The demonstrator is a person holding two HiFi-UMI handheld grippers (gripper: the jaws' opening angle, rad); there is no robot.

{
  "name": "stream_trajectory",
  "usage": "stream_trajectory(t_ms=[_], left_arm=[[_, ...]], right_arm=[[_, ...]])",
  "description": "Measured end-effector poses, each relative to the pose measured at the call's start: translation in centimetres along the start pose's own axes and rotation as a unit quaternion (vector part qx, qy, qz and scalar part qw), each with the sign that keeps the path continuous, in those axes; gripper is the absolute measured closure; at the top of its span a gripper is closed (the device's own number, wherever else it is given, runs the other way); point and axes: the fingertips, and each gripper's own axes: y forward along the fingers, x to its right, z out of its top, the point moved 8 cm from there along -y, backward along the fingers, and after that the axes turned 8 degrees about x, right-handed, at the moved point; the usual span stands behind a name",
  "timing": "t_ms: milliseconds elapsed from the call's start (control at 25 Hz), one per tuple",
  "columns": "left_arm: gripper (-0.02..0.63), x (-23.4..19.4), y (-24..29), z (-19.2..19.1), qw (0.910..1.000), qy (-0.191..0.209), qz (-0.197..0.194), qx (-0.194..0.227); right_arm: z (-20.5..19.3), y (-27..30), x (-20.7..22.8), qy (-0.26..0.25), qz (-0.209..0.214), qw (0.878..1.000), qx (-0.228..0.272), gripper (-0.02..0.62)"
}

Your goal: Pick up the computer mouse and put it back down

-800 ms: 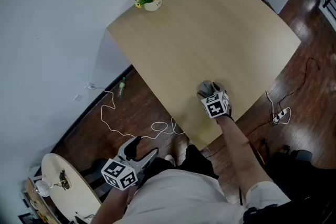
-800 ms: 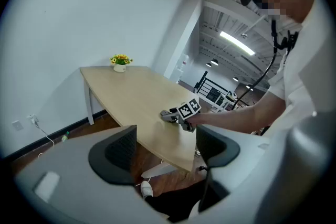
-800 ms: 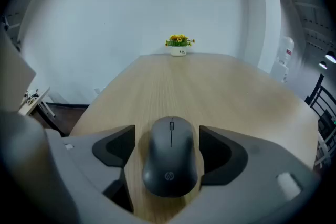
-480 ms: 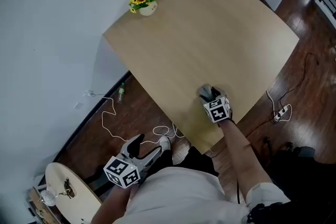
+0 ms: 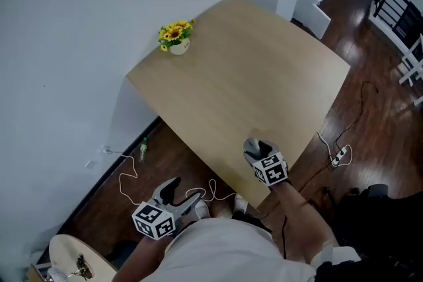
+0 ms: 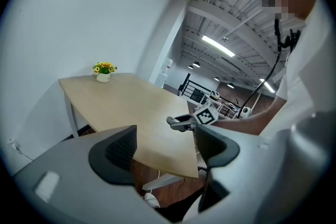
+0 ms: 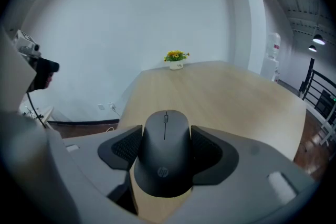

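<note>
While the right gripper pinches the rounded matte-black computer mouse by its sides at the near edge of the pale wooden table and the left gripper hangs wide and empty off to the side, a level, unhurried carry should keep the mouse from slipping.

- A plain white wall is filling the upper left of the head view.
- A dark wooden floor is showing at right and lower left.
- A light wooden table is standing at centre, with a pot of yellow flowers sitting at its upper left corner.
- A round pale side table is peeking in at lower left.
- Ceiling strip lights are glowing at the upper centre of the left gripper view.
</note>
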Motion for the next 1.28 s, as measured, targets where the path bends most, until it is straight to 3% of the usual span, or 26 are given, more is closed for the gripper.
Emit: stream_trajectory(t_ms=[280, 600, 960, 1280], left_arm=[[0.273, -1.1, 0.8, 0.4, 0.9983, 0.013, -0.056, 0.005], [0.272, -0.6, 1.3, 0.7, 0.9927, 0.042, -0.113, -0.004], [0.281, 0.2, 1.7, 0.8, 0.9884, 0.07, -0.134, -0.003], [0.281, -0.1, 0.9, 0.3, 0.9906, 0.068, -0.119, -0.002]], right_arm=[[5.0, -10.3, -7.5, -0.02, 0.0, 0.999, 0.051, 0.302], [6.9, -17.6, -11.6, -0.01, -0.032, 0.995, 0.094, 0.302], [6.2, -20.9, -12.9, -0.011, -0.061, 0.993, 0.099, 0.302], [6.3, -20.8, -12.6, -0.026, -0.054, 0.994, 0.095, 0.302]])
